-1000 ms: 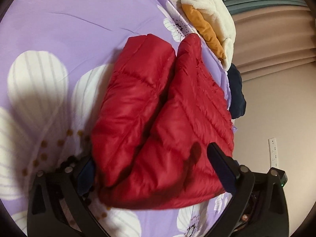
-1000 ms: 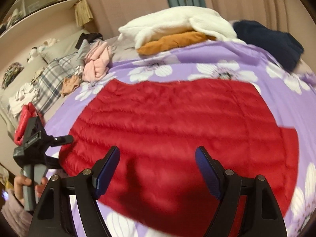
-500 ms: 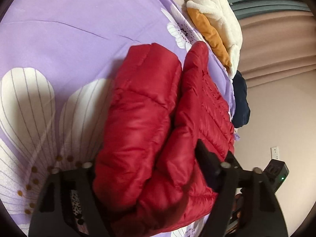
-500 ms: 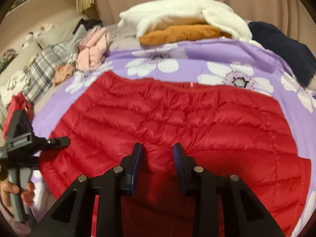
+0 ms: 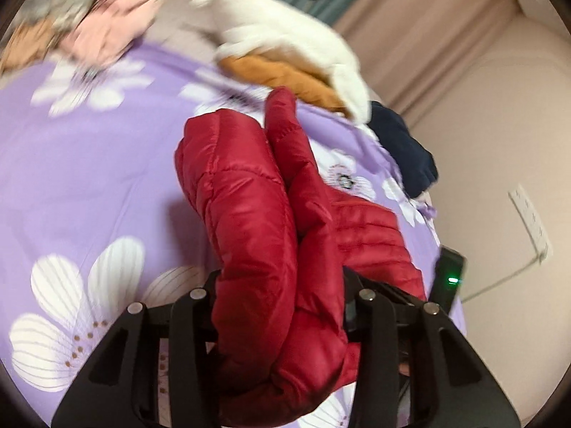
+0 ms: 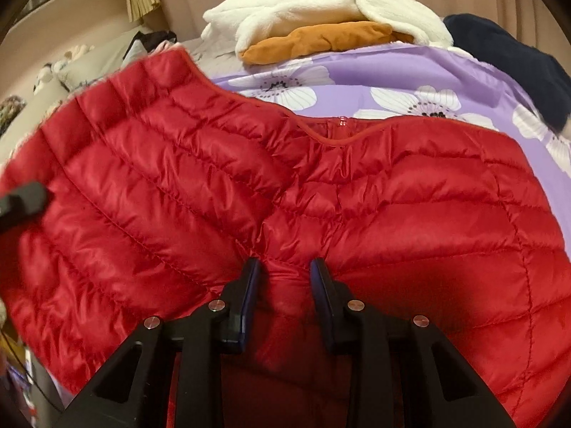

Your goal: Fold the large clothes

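Note:
A red quilted down jacket [image 5: 249, 196] lies on a purple bedspread with white flowers [image 5: 89, 160]. My left gripper [image 5: 282, 285] is closing its jaws on a thick bunched side of the jacket and holds it raised off the bed. In the right wrist view the jacket [image 6: 178, 178] spreads wide, its left part lifted and its zip at the far edge. My right gripper [image 6: 284, 265] is shut on a pinched fold at the jacket's near edge. A black part of the left gripper [image 6: 21, 199] shows at the left edge.
A white fleece over an orange garment [image 6: 321, 10] is stacked at the far side of the bed [image 6: 392, 71]. A navy garment [image 6: 517, 60] lies at the right. Pink clothes [image 5: 114, 28] are heaped far left. A wall socket [image 5: 531, 221] is beyond the bed's edge.
Both grippers went from wide open to closed on the jacket. The left one then rose and rolled, lifting its side of the jacket off the bed.

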Demonstrator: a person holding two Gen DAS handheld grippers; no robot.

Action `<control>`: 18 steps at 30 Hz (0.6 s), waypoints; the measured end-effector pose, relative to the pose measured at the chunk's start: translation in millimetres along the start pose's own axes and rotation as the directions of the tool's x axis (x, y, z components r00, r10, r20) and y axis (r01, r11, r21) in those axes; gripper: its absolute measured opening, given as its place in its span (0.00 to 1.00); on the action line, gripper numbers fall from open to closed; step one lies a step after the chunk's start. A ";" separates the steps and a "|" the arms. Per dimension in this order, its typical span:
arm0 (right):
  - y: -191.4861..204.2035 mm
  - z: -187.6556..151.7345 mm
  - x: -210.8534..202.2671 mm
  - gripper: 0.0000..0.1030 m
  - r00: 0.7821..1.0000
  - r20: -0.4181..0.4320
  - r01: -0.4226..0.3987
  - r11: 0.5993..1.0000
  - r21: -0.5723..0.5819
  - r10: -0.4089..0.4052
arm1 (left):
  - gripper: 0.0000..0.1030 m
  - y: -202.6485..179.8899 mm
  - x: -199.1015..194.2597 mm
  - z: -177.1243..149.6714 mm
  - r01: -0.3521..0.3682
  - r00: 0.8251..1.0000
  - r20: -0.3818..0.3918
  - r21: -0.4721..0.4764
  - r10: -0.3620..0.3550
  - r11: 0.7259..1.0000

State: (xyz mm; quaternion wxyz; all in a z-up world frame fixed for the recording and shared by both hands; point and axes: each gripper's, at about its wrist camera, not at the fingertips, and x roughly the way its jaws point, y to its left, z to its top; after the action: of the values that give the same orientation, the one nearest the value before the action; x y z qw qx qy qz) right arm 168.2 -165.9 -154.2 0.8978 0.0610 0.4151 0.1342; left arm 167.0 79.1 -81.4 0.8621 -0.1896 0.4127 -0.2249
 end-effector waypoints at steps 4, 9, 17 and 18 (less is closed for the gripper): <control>-6.9 -2.6 -1.9 0.31 0.999 0.016 -0.031 0.999 0.043 0.030 | 0.41 -40.0 3.7 0.1 0.001 1.000 0.002 0.116 -0.001 0.993; -15.6 -5.9 -4.2 0.31 0.997 0.044 -0.074 0.994 0.086 0.070 | 0.42 -82.1 16.0 -2.8 -0.007 1.000 -0.006 0.235 0.009 0.972; -32.9 -11.6 -27.3 0.31 0.986 0.100 -0.149 0.977 0.155 0.135 | 0.44 -110.5 42.1 -5.6 -0.017 0.998 -0.046 0.322 0.033 0.947; -33.7 -13.0 -36.6 0.31 0.987 0.107 -0.133 0.981 0.144 0.118 | 0.44 -112.9 44.6 -6.0 -0.022 0.998 -0.050 0.328 0.040 0.944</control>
State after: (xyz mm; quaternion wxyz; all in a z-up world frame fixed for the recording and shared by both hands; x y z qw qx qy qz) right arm 142.1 -208.8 -143.4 0.8996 0.1611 0.3747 0.1558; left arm 161.0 -39.4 -55.0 0.8731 -0.0310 0.3965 -0.2818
